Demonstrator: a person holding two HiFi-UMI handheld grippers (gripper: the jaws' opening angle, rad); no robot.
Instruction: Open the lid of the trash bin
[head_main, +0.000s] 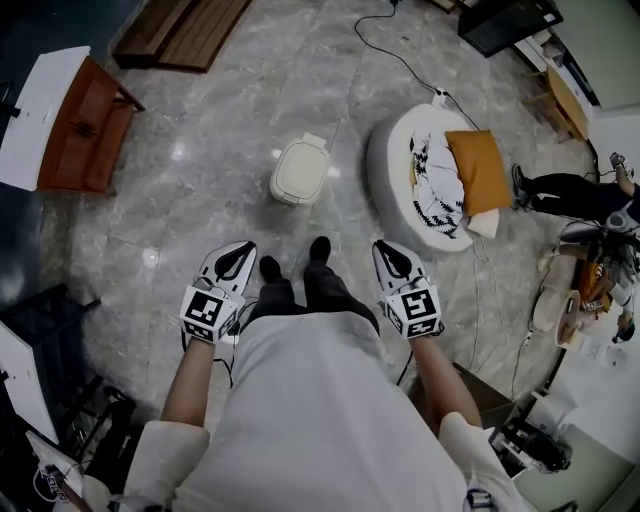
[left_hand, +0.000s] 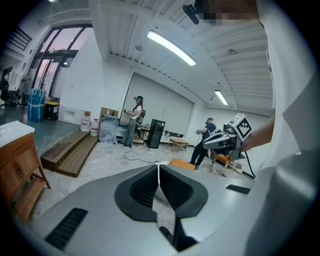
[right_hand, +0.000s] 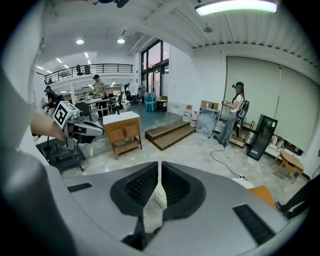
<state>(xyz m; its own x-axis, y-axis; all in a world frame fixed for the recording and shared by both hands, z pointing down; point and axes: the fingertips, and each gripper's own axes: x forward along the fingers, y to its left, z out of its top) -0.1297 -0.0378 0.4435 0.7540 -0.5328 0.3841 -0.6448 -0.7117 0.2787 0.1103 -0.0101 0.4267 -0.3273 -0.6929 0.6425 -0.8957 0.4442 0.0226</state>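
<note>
Approach phase: the left hand-held gripper (head_main: 238, 250) and right hand-held gripper (head_main: 386, 248) are hovering pressed together, empty. Best practice is probably nearing the trash bin (head_main: 283, 192) low and targeting the front lip of the lid (head_main: 300, 166).

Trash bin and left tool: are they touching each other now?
Apart. The head view shows the trash bin standing on the floor ahead of the left tool, with bare floor between them.

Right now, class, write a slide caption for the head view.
Closed cream trash bin on the marble floor ahead; left gripper and right gripper both shut, empty.
</note>
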